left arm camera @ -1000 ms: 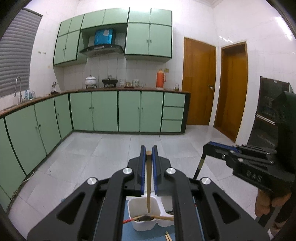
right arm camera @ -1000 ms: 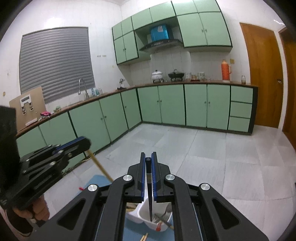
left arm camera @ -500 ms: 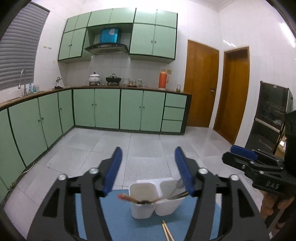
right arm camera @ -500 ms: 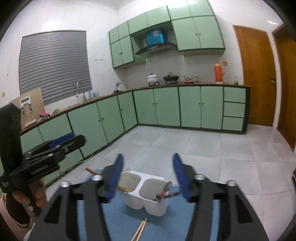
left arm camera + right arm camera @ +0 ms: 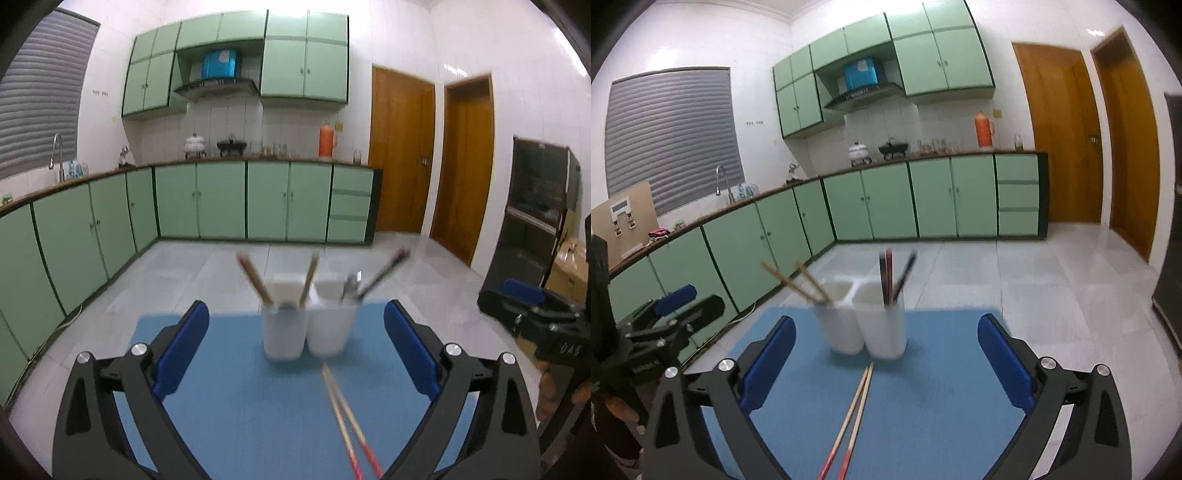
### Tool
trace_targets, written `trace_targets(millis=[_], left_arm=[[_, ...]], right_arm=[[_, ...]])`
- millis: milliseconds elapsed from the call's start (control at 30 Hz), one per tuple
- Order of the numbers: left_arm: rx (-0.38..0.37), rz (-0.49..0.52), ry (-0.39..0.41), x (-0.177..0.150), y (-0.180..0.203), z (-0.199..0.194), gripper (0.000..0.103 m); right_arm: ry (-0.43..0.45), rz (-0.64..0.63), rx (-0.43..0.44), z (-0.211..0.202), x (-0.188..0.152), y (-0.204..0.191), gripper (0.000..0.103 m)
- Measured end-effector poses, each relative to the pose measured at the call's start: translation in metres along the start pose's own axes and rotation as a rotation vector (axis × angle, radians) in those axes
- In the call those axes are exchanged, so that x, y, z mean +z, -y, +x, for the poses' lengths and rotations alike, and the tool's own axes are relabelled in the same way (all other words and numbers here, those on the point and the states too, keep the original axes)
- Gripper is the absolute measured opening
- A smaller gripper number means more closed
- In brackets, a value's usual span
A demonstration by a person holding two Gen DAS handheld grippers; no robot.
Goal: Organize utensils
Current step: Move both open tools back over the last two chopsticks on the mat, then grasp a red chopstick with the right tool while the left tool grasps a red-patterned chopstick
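Both grippers emptied over the holder; one pair of chopsticks left on the mat.

My left gripper (image 5: 295, 354) and right gripper (image 5: 886, 360) have just been opening, and both now stand spread wide with nothing between the blue pads. A second ago each was clamped on a utensil above the white two-cup holder (image 5: 306, 325); those pieces now stand inside it, two wooden chopsticks (image 5: 255, 278) leaning in the left cup, dark-handled utensils (image 5: 380, 275) and a spoon in the right cup. I've since pulled back and lower, so the blue mat (image 5: 221, 387) fills the view. A red-tipped pair of chopsticks (image 5: 853, 413) lies loose on the mat, just in front of the holder. I judge that pair is the next pick, probably the last; thin sticks lying flat will need a low approach.
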State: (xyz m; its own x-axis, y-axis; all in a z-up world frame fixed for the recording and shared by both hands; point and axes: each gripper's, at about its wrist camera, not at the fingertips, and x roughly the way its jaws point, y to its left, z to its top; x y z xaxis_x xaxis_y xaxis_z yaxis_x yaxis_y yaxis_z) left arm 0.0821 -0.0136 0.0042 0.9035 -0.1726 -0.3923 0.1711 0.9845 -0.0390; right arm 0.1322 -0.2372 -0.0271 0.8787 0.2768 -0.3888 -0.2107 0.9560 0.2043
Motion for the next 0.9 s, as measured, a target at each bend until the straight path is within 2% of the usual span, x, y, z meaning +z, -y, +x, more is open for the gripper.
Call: trace_targets(millis=[233,400,500,667,900], left_arm=[[0.022,0.005,-0.136,-0.062,-0.007,-0.005,0.093],[0.032,-0.001,-0.214,-0.096,-0.012,-0.003,0.093],[0.038,-0.002,-0.249,-0.112,-0.013,-0.003,0.093],[0.049,-0.005,-0.298,-0.129,-0.017,0.001,0.093],[0.048,-0.039,-0.347,-0.144,-0.026,0.005,0.093]], right_arm=[[-0.105,0.018,-0.027,0.000,-0.061,-0.001,0.096],[-0.174,0.011,-0.037,0.007,-0.102,-0.011,0.089],[-0.215,0.003,-0.032,0.011,-0.124,-0.020,0.082],[-0.282,-0.008,-0.030,0.022,-0.153,-0.032,0.054],[-0.360,-0.038,-0.006,0.033,-0.175,-0.049,0.037]])
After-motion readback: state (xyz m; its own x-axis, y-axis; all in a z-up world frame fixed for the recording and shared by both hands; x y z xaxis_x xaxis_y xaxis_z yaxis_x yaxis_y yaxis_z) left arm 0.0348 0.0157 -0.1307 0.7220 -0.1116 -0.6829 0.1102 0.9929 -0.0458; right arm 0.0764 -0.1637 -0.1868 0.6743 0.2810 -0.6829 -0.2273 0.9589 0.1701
